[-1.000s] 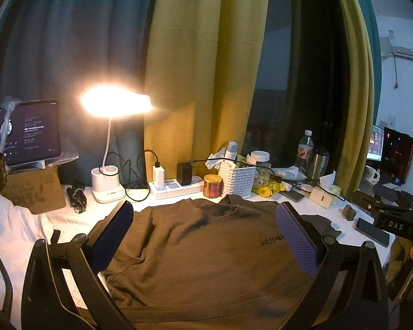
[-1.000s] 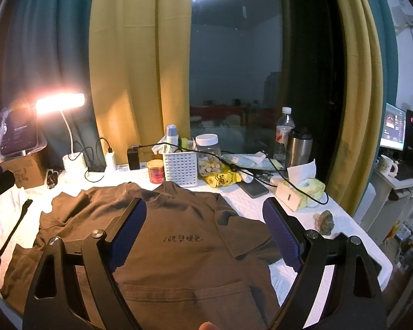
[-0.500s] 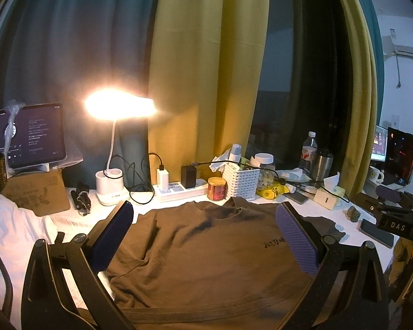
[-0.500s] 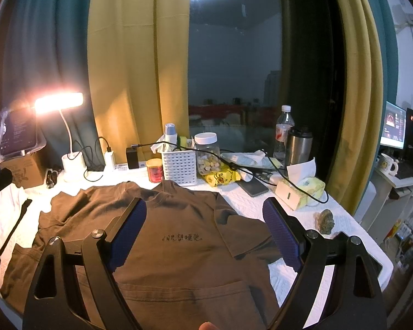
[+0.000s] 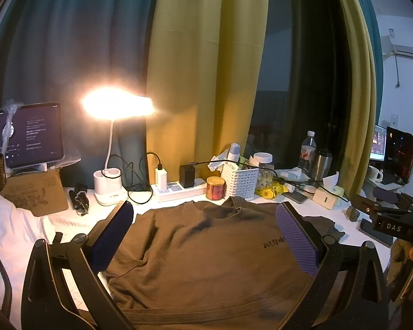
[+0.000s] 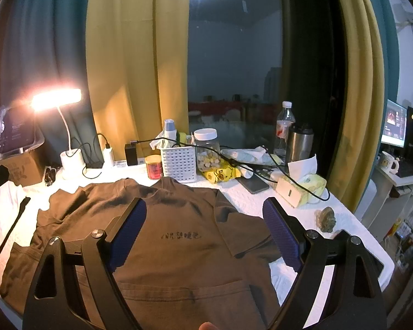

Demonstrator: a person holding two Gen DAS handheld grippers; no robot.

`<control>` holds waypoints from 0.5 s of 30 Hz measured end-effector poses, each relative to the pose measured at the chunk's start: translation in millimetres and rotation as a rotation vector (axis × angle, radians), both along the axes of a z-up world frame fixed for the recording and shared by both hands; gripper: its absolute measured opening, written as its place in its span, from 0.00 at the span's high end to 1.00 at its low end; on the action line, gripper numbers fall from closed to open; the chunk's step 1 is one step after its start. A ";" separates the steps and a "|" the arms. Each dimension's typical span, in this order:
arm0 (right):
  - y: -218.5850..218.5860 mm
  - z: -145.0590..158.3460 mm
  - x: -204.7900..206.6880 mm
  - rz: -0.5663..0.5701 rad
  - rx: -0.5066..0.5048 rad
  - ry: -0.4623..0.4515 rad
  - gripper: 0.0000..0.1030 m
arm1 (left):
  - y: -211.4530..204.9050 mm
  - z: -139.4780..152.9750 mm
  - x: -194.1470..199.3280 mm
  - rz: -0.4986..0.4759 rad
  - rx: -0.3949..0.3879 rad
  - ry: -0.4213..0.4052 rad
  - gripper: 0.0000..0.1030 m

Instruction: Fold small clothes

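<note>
While the brown cotton sweatshirt (image 5: 206, 250) lies flat on the white table (image 6: 341, 220), we hold our left gripper (image 5: 203, 236) and right gripper (image 6: 203, 233) wide open above it, both empty.

The sweatshirt (image 6: 179, 247) is brown with small black lettering (image 6: 180, 236). Gripper pads (image 5: 296, 238) are ribbed purple-blue on black frames. The tabletop (image 6: 264, 203) is white; the curtains (image 5: 206, 68) are mustard yellow and teal.
</note>
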State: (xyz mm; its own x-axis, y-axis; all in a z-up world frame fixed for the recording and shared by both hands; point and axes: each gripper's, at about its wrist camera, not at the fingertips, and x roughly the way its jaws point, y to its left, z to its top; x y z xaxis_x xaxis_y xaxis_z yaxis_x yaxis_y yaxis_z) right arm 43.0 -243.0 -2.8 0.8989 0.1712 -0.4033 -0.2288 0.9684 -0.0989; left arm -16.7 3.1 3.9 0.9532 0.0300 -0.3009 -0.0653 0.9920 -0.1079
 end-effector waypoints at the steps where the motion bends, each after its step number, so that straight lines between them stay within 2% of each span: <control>1: 0.2 -0.6 2.1 0.000 0.000 0.003 0.14 | 0.3 -0.3 1.2 -0.001 -0.001 0.002 0.01; 8: -7.2 -10.0 21.6 -0.019 -0.006 0.032 0.14 | -2.5 -8.3 17.3 -0.007 -0.006 0.042 0.01; 15: -25.9 -30.6 59.2 -0.034 -0.022 0.098 0.14 | -7.0 -21.4 40.3 -0.006 -0.001 0.100 0.01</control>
